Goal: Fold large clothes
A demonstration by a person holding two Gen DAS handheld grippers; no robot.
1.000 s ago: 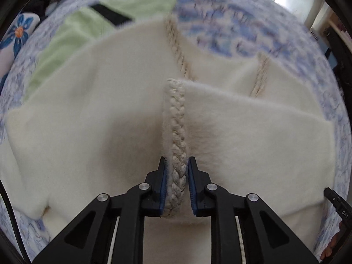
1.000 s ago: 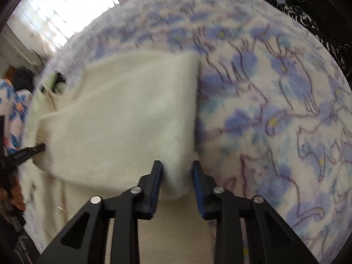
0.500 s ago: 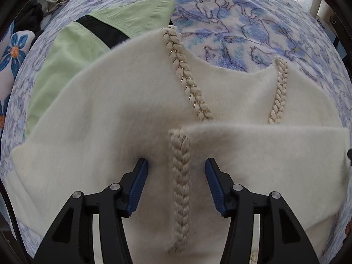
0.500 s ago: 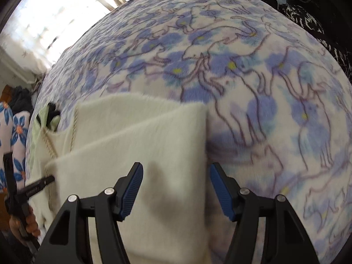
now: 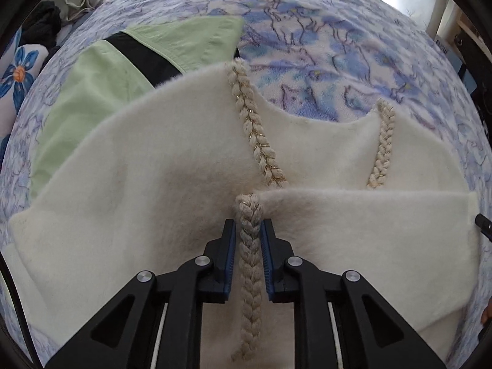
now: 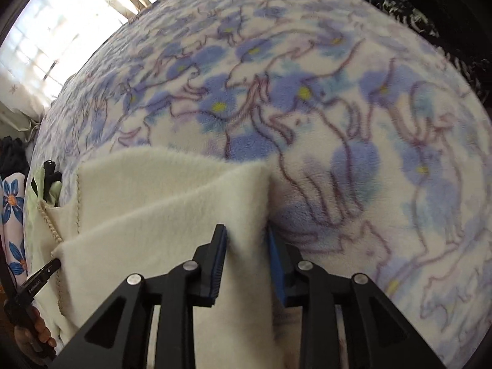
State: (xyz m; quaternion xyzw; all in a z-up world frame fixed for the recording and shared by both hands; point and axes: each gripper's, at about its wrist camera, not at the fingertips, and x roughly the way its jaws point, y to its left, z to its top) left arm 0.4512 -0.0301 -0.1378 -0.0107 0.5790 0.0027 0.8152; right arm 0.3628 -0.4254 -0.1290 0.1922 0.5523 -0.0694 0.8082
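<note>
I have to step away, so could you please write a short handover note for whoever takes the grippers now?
Left gripper: its fingers have just closed on the braided trim of the cream garment.
Right gripper: just closed on the folded flap's right edge.
Garment lies on the floral blanket, partly over a green garment.
Done: one flap folded over the front.
Left: probably carry this fold on, then finish folding.

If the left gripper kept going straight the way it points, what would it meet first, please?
Probably the braided cream rope trim already between its jaws, on the fluffy cream garment lying on the bed; depth is uncertain.
</note>
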